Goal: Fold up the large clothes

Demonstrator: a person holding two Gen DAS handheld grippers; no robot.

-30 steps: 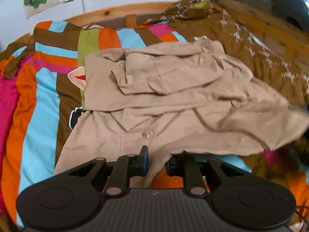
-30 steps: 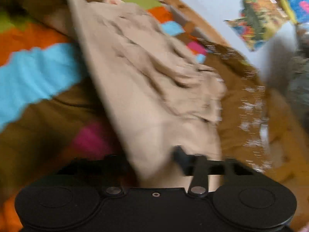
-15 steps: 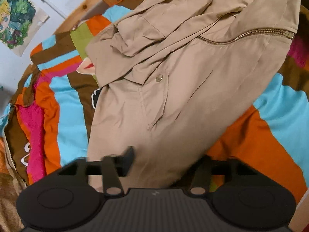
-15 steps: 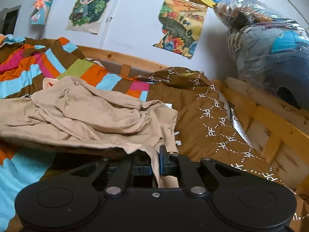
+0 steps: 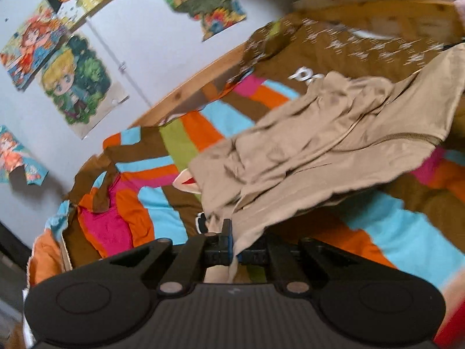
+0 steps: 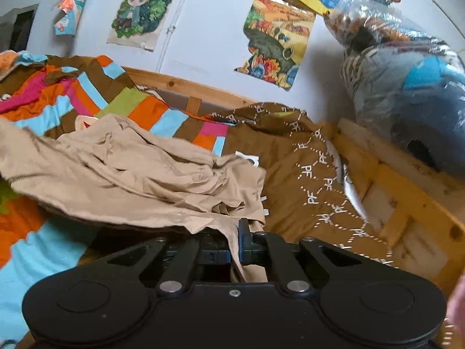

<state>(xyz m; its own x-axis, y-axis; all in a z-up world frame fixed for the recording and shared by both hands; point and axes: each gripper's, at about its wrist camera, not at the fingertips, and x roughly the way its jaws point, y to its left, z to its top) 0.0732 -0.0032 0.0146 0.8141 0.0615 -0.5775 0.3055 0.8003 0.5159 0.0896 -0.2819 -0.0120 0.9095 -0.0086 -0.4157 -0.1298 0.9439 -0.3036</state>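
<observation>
A large tan jacket with a zipper lies crumpled on the striped bedspread. My left gripper is shut on the jacket's near hem, and the cloth rises from the jaws toward the pile. In the right wrist view the same jacket spreads to the left. My right gripper is shut on another edge of it, with cloth hanging down between the jaws. Both edges are lifted off the bed.
A brown patterned blanket covers the bed's right part. A wooden bed frame runs behind and to the right. A wall with posters stands behind. A plastic bag of bedding sits at the right.
My left gripper, open over the jacket half a second ago, has shut on its hem and lifted it. My right gripper stays shut on the cloth and has barely moved.
</observation>
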